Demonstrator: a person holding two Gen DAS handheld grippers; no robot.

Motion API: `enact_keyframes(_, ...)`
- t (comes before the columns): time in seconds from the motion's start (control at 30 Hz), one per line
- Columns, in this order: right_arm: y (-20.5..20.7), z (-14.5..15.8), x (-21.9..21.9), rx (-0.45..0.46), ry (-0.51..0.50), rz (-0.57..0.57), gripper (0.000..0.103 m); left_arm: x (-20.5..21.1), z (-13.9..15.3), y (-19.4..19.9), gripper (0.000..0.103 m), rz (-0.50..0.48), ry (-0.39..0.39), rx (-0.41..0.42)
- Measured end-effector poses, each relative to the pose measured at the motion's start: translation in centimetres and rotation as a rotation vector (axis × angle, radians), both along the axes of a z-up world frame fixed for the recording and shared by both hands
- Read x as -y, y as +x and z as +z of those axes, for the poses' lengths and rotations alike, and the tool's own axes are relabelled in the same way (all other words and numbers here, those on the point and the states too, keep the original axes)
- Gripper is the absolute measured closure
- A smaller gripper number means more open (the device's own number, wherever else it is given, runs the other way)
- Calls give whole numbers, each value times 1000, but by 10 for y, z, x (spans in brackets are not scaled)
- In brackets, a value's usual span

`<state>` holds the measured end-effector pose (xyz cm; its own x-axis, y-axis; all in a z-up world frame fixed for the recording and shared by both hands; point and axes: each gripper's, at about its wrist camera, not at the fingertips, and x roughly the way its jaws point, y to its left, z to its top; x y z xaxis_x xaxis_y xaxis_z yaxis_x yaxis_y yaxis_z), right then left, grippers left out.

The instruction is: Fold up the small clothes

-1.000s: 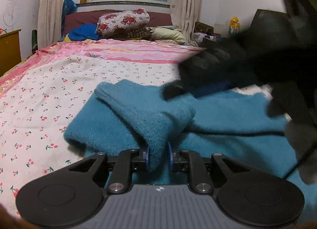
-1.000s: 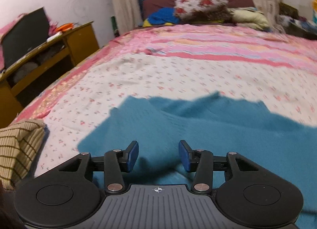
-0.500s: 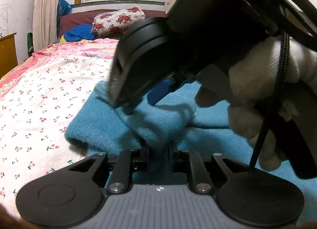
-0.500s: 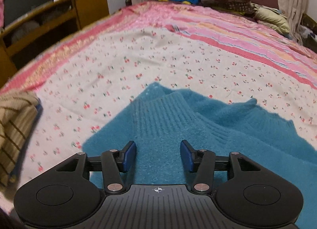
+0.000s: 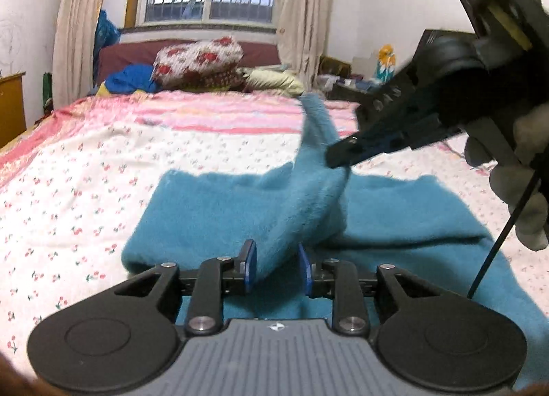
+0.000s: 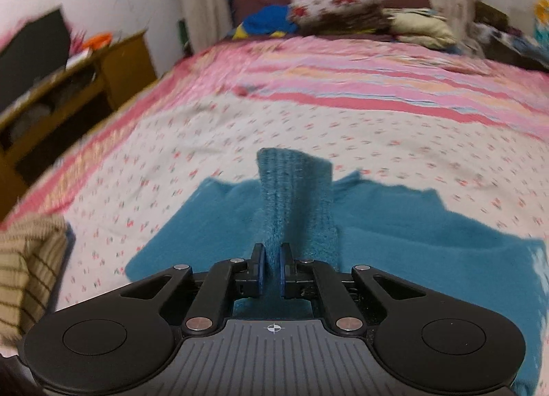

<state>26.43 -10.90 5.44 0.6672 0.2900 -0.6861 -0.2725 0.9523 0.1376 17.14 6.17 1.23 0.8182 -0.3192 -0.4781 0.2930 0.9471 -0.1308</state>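
Note:
A teal fuzzy sweater [image 5: 219,211] lies spread on the bed; it also shows in the right wrist view [image 6: 405,224]. My right gripper [image 6: 272,271] is shut on the sweater's sleeve [image 6: 295,197] and holds its ribbed cuff lifted upright. In the left wrist view the right gripper [image 5: 346,152] pinches the sleeve [image 5: 308,197] up in the air. My left gripper [image 5: 276,267] is open, its blue pads on either side of the sleeve's lower part without pinching it.
The bed has a cherry-print sheet [image 5: 68,190] and a pink striped blanket [image 6: 377,80]. A striped tan garment [image 6: 24,279] lies at the left bed edge. A wooden desk [image 6: 68,87] stands left. Pillows [image 5: 199,63] are piled at the head.
My right gripper has shut on the sleeve and lifted it. My left gripper has opened and let go of the sleeve it pinched before.

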Motion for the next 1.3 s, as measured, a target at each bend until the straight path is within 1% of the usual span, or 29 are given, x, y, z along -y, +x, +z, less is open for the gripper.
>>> enact_keyframes(0.03, -1, 2, 9, 7, 20, -18, 97, 0, 1, -2, 56, 2, 3, 3)
enact_keyframes(0.07, -3, 3, 19, 18, 39, -41, 97, 1, 1, -4, 52, 5, 7, 6)
enact_keyframes(0.13, -5, 3, 37, 39, 71, -89, 97, 1, 0, -8, 52, 0, 5, 10)
enact_keyframes(0.27, 0, -3, 68, 17, 154, -152, 97, 7, 1, -7, 52, -4, 24, 14)
enact_keyframes(0.37, -5, -12, 76, 5, 175, -151, 97, 10, 6, -6, 51, -14, 32, 27)
enact_keyframes(0.5, -30, -33, 91, -36, 230, -162, 96, 14, 3, -4, 51, -23, 73, 19)
enact_keyframes(0.57, -37, -47, 98, -76, 245, -169, 87, 16, -1, 0, 51, -24, 92, 5)
enact_keyframes(0.63, -40, -57, 104, -103, 268, -194, 83, 19, -3, -1, 51, -32, 117, 4)
enact_keyframes(0.67, -42, -61, 109, -112, 289, -211, 78, 21, -4, -1, 51, -38, 132, 7)
enact_keyframes(0.7, -43, -62, 114, -116, 314, -230, 74, 22, -4, -2, 51, -43, 147, 12)
enact_keyframes(0.73, -44, -63, 119, -114, 339, -247, 65, 22, -4, -1, 51, -47, 158, 15)
enact_keyframes(0.77, -46, -63, 124, -106, 367, -257, 59, 21, -4, -1, 51, -48, 163, 15)
enact_keyframes(0.8, -48, -64, 129, -99, 401, -262, 57, 19, -4, 0, 51, -46, 166, 13)
enact_keyframes(0.87, -50, -67, 139, -91, 474, -285, 48, 17, -4, 1, 51, -39, 168, 9)
enact_keyframes(0.93, -49, -72, 145, -90, 520, -314, 47, 17, -5, 3, 51, -35, 168, 3)
enact_keyframes(0.97, -48, -74, 147, -87, 533, -325, 47, 17, -5, 3, 51, -37, 169, 1)
enact_keyframes(1.0, -47, -75, 147, -83, 529, -339, 59, 18, -5, 3, 51, -40, 176, -1)
enact_keyframes(1.03, -46, -76, 145, -88, 506, -354, 77, 19, -5, 6, 51, -42, 186, 0)
enact_keyframes(1.07, -42, -76, 143, -106, 483, -360, 88, 21, -4, 8, 51, -47, 199, 4)
enact_keyframes(1.1, -39, -75, 141, -115, 471, -357, 90, 21, -2, 9, 51, -52, 207, 11)
enact_keyframes(1.13, -37, -70, 139, -106, 456, -346, 91, 22, 2, 11, 51, -55, 212, 23)
enact_keyframes(1.2, -34, -53, 134, -57, 418, -310, 92, 23, 12, 15, 51, -55, 211, 53)
enact_keyframes(1.3, -31, -16, 129, 44, 379, -247, 93, 25, 29, 23, 51, -44, 197, 104)
